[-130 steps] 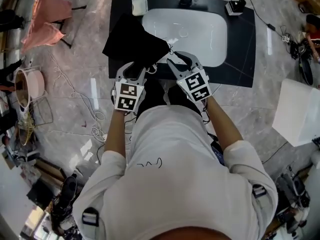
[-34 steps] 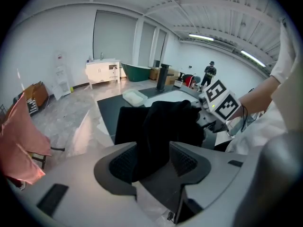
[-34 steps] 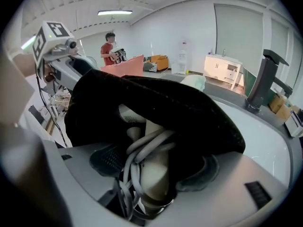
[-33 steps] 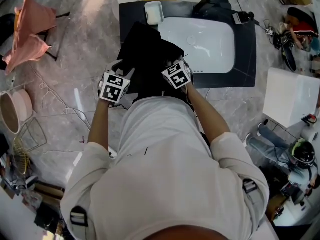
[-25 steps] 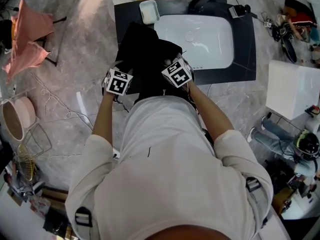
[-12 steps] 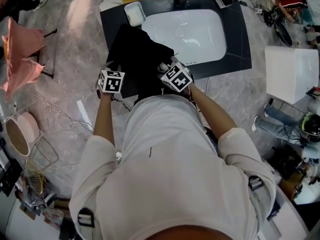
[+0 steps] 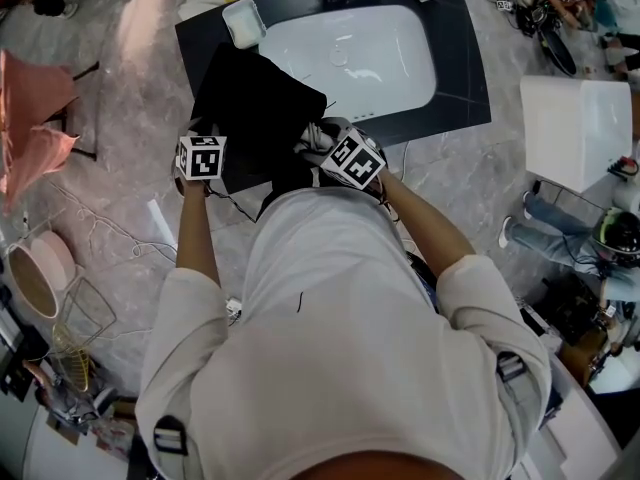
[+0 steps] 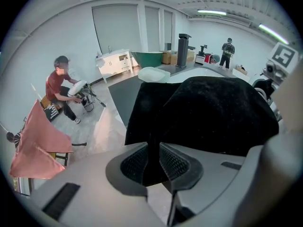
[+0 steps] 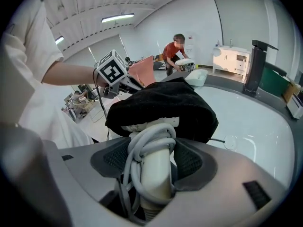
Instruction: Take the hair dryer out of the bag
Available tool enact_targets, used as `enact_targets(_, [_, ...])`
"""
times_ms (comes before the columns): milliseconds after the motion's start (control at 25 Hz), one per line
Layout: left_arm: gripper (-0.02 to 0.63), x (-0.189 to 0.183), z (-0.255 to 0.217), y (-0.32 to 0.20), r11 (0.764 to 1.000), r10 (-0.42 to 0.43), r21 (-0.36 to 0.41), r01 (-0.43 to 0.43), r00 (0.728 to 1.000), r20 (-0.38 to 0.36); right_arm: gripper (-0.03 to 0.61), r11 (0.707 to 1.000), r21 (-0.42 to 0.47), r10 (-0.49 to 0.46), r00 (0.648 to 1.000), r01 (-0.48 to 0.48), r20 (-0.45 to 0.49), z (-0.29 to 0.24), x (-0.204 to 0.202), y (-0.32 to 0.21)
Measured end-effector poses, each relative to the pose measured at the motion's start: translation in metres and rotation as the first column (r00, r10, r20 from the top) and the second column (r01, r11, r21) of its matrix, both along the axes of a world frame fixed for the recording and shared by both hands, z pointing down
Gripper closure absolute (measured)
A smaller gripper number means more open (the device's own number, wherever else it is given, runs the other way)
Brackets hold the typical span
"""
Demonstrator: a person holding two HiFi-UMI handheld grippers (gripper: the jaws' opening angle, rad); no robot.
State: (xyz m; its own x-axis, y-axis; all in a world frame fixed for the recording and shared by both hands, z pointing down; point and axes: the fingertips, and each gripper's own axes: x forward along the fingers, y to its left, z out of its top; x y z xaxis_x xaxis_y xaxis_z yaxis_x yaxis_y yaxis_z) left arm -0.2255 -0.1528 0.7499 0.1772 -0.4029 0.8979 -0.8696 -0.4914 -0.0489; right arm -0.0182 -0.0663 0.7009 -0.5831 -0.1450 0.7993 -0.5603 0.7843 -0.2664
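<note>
The black cloth bag [image 7: 255, 103] lies on the dark counter [image 7: 465, 78], left of the sink. My left gripper [image 8: 152, 156] is shut on a fold of the bag [image 8: 208, 110] at its near left edge. Its jaws have just closed in and eased slightly, with the cloth between them. Its marker cube [image 7: 200, 156] shows in the head view. My right gripper [image 9: 152, 162] is shut on the white hair dryer's handle [image 9: 156, 178], which has grey cord [image 9: 142, 148] wound round it. The dryer's head is still covered by the bag [image 9: 163, 105]. A white part of the dryer [image 7: 318, 135] shows at the bag's near right corner.
A white sink basin [image 7: 350, 53] fills the counter's middle, with a dark faucet [image 9: 255, 65] behind it. A small white dish [image 7: 243, 20] sits at the counter's far left corner. A white box [image 7: 575, 128] stands at the right. Pink cloth [image 7: 30, 118] and cables lie on the floor.
My left gripper moved out to the bag's left edge and shut on the fabric. My right gripper drew back toward the person, and the dryer's white handle now shows outside the bag.
</note>
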Motion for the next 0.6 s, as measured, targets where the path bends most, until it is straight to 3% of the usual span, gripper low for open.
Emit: enact_targets(600, [0.554,0.001,0.003,0.002,0.992,-0.129,0.018,0.128,0.991,0.030,0.296,0.996,-0.042,-0.079,0.996,0.081,0.033,-0.009,0.046,0.048])
